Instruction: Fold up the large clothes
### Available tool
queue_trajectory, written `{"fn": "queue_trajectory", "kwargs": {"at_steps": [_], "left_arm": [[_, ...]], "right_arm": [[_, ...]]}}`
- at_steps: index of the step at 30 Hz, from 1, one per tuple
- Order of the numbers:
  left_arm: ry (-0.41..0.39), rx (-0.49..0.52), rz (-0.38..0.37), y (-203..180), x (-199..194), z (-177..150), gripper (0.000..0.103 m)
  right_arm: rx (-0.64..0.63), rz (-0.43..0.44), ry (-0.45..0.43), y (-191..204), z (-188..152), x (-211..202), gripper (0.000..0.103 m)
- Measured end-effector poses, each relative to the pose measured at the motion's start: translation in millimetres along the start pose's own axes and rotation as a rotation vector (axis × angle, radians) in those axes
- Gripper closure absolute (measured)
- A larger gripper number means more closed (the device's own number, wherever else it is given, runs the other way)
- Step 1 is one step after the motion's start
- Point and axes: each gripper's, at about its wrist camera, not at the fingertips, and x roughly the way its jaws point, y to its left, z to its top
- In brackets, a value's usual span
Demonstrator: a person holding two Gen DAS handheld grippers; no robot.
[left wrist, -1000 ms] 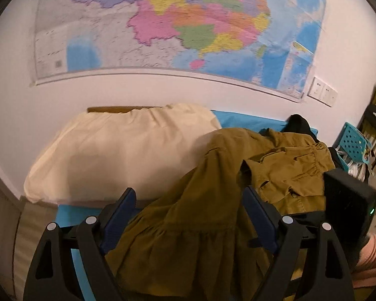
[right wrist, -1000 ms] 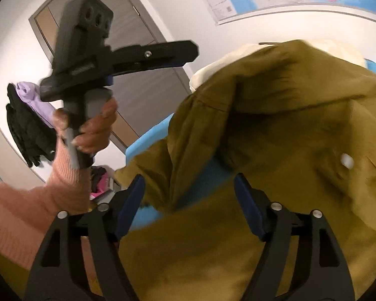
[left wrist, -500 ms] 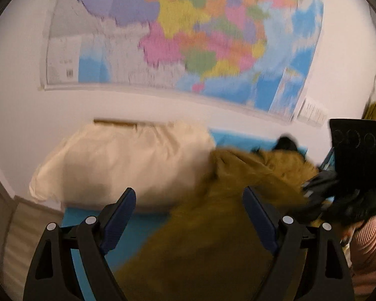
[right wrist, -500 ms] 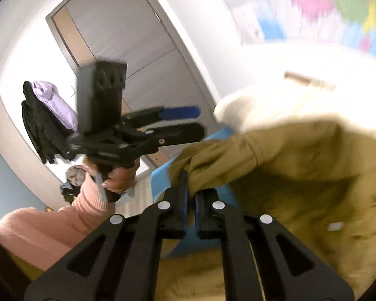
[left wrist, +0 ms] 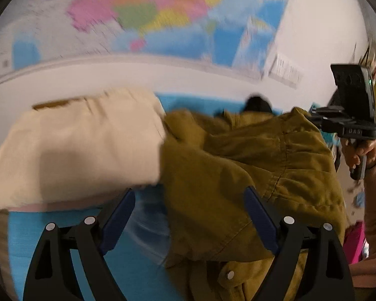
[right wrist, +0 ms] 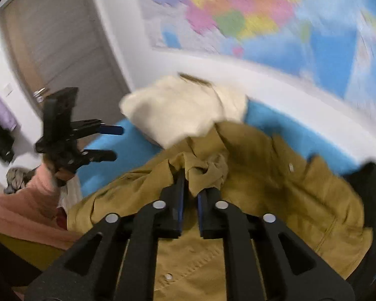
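Note:
A large olive-brown garment (left wrist: 238, 175) lies crumpled on a bed with a blue sheet (left wrist: 50, 225). My left gripper (left wrist: 188, 213) is open above the garment's left edge, its right finger over the cloth, gripping nothing. In the right wrist view it hangs open at the left (right wrist: 110, 143), clear of the garment. My right gripper (right wrist: 191, 183) has a bunched fold of the garment (right wrist: 263, 188) pinched between its pads and lifted; its jaws are opening slightly. A hand (left wrist: 358, 150) holds that gripper at the garment's right end.
A cream pillow (left wrist: 75, 145) lies against the wall beside the garment. A black garment (right wrist: 368, 183) sits at the bed's far right. A coloured map (right wrist: 238, 20) covers the wall, and a grey door (right wrist: 57, 37) stands at the left.
My right gripper shut on a fold of the garment and raised it. The left gripper stayed open and swung leftward along the bed. Both views are blurred by motion.

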Motion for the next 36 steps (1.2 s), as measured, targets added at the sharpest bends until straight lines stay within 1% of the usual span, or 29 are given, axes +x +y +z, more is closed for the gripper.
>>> {"fn": "queue_trajectory", "kwargs": {"at_steps": [1,2,3,4,5,6,7,8,9,11,13,15,17,19,20,21,22,23,24,25,26,27,28,29,30,32,33,34,36], "left_arm": [[0.024,0.008,-0.003,-3.7,10.5,-1.9,0.018],[0.051,0.016,-0.005,-7.9,22.0,-4.3,0.018],[0.070,0.024,0.002,-11.7,30.2,-6.5,0.018],[0.085,0.034,0.020,-14.7,38.2,-7.4,0.018],[0.099,0.046,0.042,-17.2,45.9,-8.6,0.018],[0.110,0.049,0.048,-18.3,51.4,-9.4,0.018],[0.120,0.046,0.047,-18.0,55.9,-9.2,0.018],[0.124,0.040,0.043,-17.3,59.1,-8.0,0.018],[0.124,0.039,0.042,-16.8,60.7,-7.0,0.018],[0.114,0.042,0.050,-14.9,60.8,-4.0,0.018],[0.119,0.047,0.049,-14.7,64.2,-0.3,0.018],[0.131,0.053,0.058,-16.4,68.9,1.8,0.018],[0.148,0.062,0.068,-20.4,77.8,4.2,0.019],[0.154,0.084,0.096,-24.2,86.1,6.0,0.026],[0.160,0.090,0.107,-25.2,89.2,6.8,0.033],[0.166,0.092,0.119,-25.5,91.5,6.8,0.044],[0.169,0.094,0.137,-25.4,93.6,7.5,0.051],[0.166,0.096,0.159,-24.1,93.8,8.5,0.060],[0.160,0.091,0.165,-22.9,92.2,9.8,0.061],[0.147,0.082,0.169,-21.3,87.9,11.0,0.061],[0.119,0.067,0.169,-20.2,78.0,12.7,0.059],[0.105,0.057,0.157,-20.4,71.9,13.9,0.043],[0.089,0.048,0.125,-22.5,61.1,14.5,0.034],[0.048,0.070,0.053,-31.2,42.9,13.1,0.023],[0.028,0.099,0.021,-39.3,33.8,11.2,0.020],[0.000,0.206,-0.047,-67.8,12.0,3.5,0.016],[0.000,0.248,-0.081,-79.9,7.5,-0.2,0.010],[0.010,0.290,-0.109,-93.4,5.5,-4.8,0.009],[0.049,0.352,-0.095,-114.3,12.9,-10.8,0.008]], "right_arm": [[0.042,0.021,-0.011,-8.1,-6.0,4.5,0.086],[0.074,0.026,-0.017,-12.9,-14.4,8.5,0.068],[0.113,0.016,-0.038,-22.1,-27.1,11.0,0.043],[0.140,0.015,-0.062,-24.4,-36.5,8.8,0.035],[0.169,0.027,-0.082,-27.3,-45.3,6.3,0.031],[0.201,0.042,-0.102,-30.5,-54.3,2.9,0.031],[0.235,0.064,-0.133,-35.3,-65.4,-2.2,0.031],[0.266,0.089,-0.161,-40.5,-78.4,-7.2,0.029],[0.279,0.101,-0.173,-43.0,-85.0,-10.9,0.028],[0.303,0.129,-0.205,-48.4,-111.7,-16.3,0.024],[0.300,0.151,-0.193,-48.3,-131.9,-14.1,0.023],[0.281,0.148,-0.148,-43.9,-146.2,-6.5,0.021],[0.286,0.140,-0.116,-40.4,-152.5,3.9,0.021],[0.298,0.164,-0.121,-39.7,-156.3,8.6,0.021],[0.298,0.164,-0.122,-37.5,-155.6,10.2,0.025],[0.287,0.174,-0.119,-32.9,-152.7,10.6,0.033],[0.273,0.185,-0.122,-29.4,-149.7,11.0,0.036],[0.250,0.196,-0.129,-22.9,-142.5,11.0,0.046],[0.231,0.203,-0.135,-18.2,-136.9,11.1,0.059],[0.211,0.208,-0.150,-12.3,-125.2,12.9,0.064],[0.200,0.211,-0.160,-7.9,-114.0,14.5,0.071],[0.190,0.217,-0.167,-4.5,-102.7,16.6,0.075],[0.185,0.222,-0.179,-3.3,-95.8,16.0,0.077],[0.181,0.227,-0.186,-2.1,-86.6,18.5,0.081],[0.178,0.234,-0.191,0.1,-74.7,23.1,0.083],[0.177,0.253,-0.191,3.0,-56.2,33.4,0.084],[0.172,0.257,-0.191,4.4,-50.0,37.7,0.084],[0.168,0.267,-0.187,7.8,-40.8,45.1,0.084],[0.157,0.287,-0.178,15.2,-27.9,57.6,0.084]]}}
